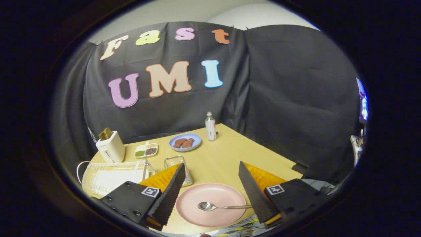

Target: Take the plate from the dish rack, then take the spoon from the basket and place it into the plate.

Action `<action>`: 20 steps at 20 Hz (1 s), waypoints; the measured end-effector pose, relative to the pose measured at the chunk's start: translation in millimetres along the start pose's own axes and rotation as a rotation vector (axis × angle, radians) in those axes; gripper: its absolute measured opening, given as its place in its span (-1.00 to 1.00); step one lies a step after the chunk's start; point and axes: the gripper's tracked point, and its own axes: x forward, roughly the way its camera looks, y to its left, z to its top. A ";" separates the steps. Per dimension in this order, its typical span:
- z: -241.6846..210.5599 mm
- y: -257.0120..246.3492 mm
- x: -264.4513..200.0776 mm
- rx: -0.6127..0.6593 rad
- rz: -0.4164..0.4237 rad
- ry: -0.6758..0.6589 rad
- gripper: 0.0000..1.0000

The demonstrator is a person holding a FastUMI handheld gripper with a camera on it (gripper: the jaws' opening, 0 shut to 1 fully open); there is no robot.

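A pink plate (210,204) lies flat on the wooden table (227,158), between my two fingers. A metal spoon (217,207) rests on the plate, its bowl near the plate's middle and its handle running toward the right finger. My gripper (210,171) hangs above the plate, open wide, with nothing held. The white wire dish rack (111,176) stands on the table behind the left finger. A clear basket (176,163) stands just beyond the left fingertip, partly hidden by it.
At the back of the table stand a white toaster (111,148), a small divided dish of grains (146,150), a blue plate with brown food (185,142) and a small bottle (210,126). Black cloth walls close the booth behind and to the right.
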 end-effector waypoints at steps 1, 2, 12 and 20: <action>9.6 8.8 -3.2 -0.009 0.016 -0.015 1.00; 21.5 17.0 -8.6 -0.015 0.030 -0.040 1.00; 105.7 70.9 -41.1 -0.046 0.101 -0.191 1.00; 133.0 90.3 -55.8 -0.070 0.099 -0.220 1.00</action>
